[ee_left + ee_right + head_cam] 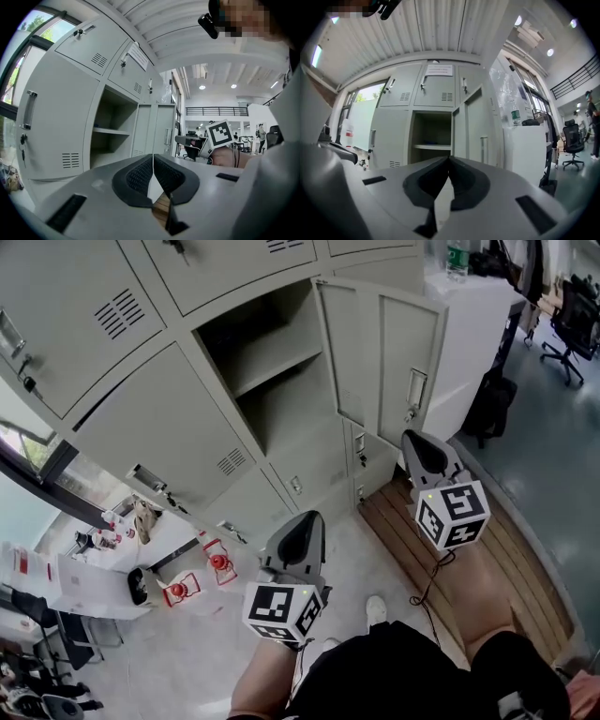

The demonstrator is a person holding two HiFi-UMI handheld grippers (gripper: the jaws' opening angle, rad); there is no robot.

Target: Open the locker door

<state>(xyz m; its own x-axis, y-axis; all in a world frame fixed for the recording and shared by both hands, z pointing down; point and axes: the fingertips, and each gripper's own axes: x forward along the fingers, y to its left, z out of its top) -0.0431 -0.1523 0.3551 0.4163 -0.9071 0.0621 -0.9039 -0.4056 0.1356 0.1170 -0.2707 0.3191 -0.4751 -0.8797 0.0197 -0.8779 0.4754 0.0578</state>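
The locker door point(394, 362) already stands wide open: it is swung out to the right of its compartment point(272, 362), where one bare shelf point(281, 364) shows inside. The door's long axis is upright, and its handle point(415, 390) sits near the free edge, which points out into the room. Both grippers are held back from the lockers and touch nothing. The right gripper point(422, 448) is clearly the nearer one, with the door's free edge just ahead of it and a little to its left, while the left gripper point(302, 531) hangs lower, in front of the closed lockers under the open compartment. In its own view the right gripper point(448, 159) has the jaws pressed together with nothing between them, and the left gripper point(153, 157) also has the jaws closed on nothing. I judge the task as good as done; any further push on the door would fall to the right gripper. A white paper notice point(439, 70) is stuck on the upper locker, but its writing is too small to read. A bottle point(457, 259) with a green label stands on the white cabinet point(478, 324) to the right, its brand not legible
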